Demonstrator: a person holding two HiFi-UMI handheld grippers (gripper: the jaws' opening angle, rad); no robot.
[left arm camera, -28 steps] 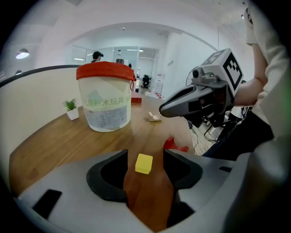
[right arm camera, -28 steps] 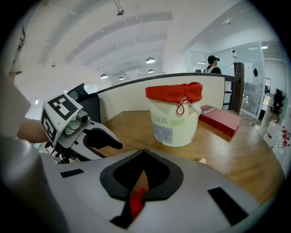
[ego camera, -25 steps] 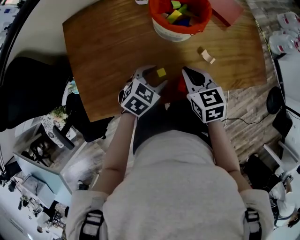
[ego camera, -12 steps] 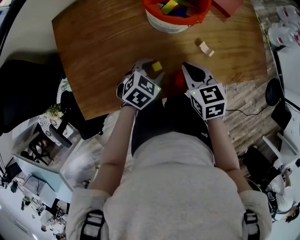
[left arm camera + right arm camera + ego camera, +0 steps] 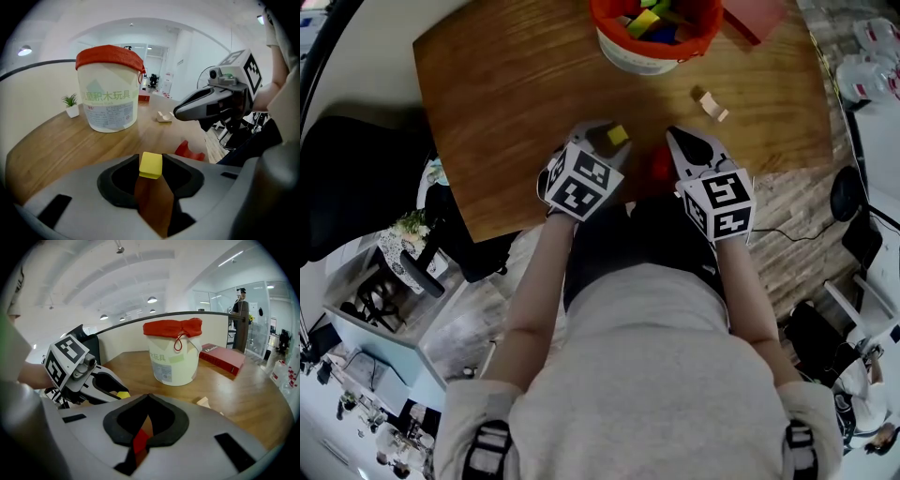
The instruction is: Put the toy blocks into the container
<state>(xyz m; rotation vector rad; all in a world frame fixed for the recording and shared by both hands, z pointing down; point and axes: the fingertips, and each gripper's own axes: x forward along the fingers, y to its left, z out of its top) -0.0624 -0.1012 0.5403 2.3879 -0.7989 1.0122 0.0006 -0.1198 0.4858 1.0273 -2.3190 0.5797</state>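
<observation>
**A:** What does the head view show?

**B:** The left tongs (image 5: 616, 138) are clenched on a yellow block (image 5: 619, 134), near the counter's (image 5: 506, 112) front edge. The bucket (image 5: 647, 58) stands well apart at the far side, with blocks inside. The right tongs (image 5: 680, 142) are beside the left, just by a red block (image 5: 661, 166). A tan block (image 5: 710, 104) lies further out.

**A:** And the left gripper view?

**B:** The yellow block is pinched right at the tips. The red one lies loose on the counter under the other tongs.

**A:** The right gripper view?

**B:** Its tips are pressed together and grasp nothing. Red only shows through the slit below.

**A:** What could go wrong?

**B:** I'd say that tip-only hold is thin, so a quick swing could twist the block out short of the bucket. Letting go too low might bounce it off the red rim. The two tongs are also close enough to knock each other.
</observation>
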